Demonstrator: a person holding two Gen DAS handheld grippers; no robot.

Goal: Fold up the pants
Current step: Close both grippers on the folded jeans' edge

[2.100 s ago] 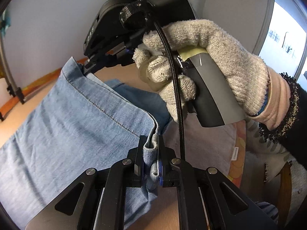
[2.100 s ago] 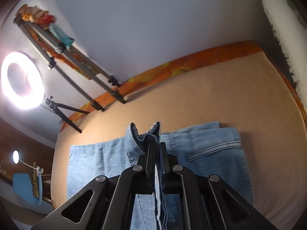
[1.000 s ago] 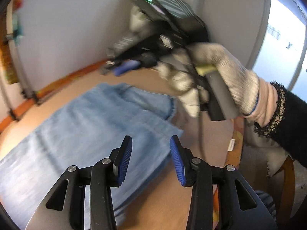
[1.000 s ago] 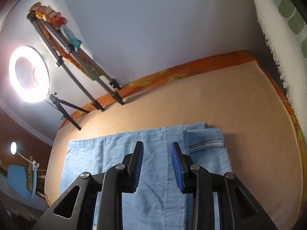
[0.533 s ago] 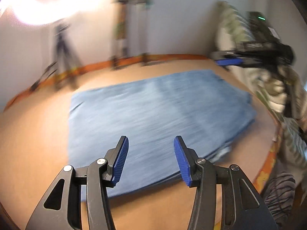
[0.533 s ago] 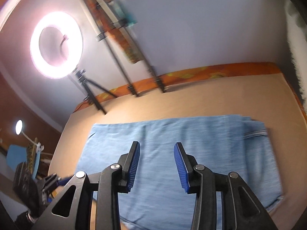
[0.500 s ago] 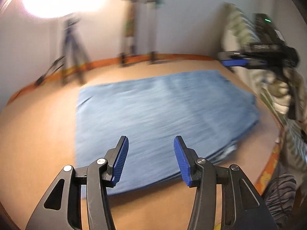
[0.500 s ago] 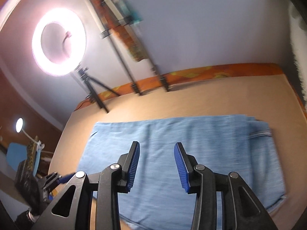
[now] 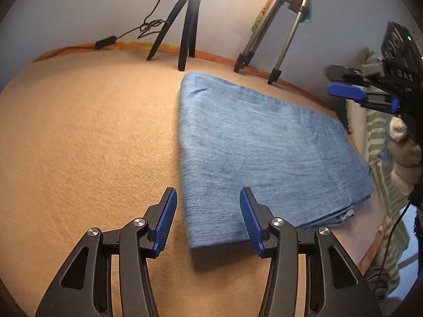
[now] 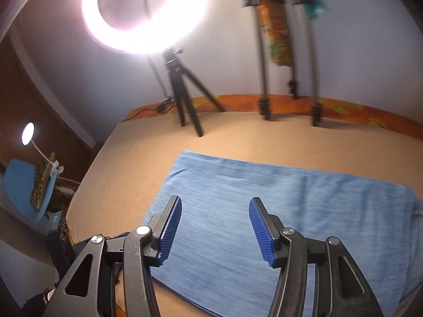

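The blue denim pants [image 9: 259, 145] lie folded flat as a rectangle on the tan bed surface [image 9: 92, 145]; they also show in the right wrist view [image 10: 277, 211]. My left gripper [image 9: 207, 220] is open and empty, hovering over the near left corner of the pants. My right gripper [image 10: 215, 231] is open and empty above the near half of the pants. The right gripper also shows in the left wrist view [image 9: 362, 96] at the far right, held by a gloved hand [image 9: 404, 145].
A black tripod [image 9: 185, 26] with a lit ring light [image 10: 145, 10] and a silver tripod [image 9: 280, 34] stand at the bed's far edge by the wall. A striped cloth [image 9: 378, 137] hangs at the right. A blue chair [image 10: 23, 190] and lamp [image 10: 27, 133] are off the left edge.
Both grippers let go of the pants' edge and opened about two seconds ago. Since then both have swung left, so the view now takes in the left end of the folded pants.
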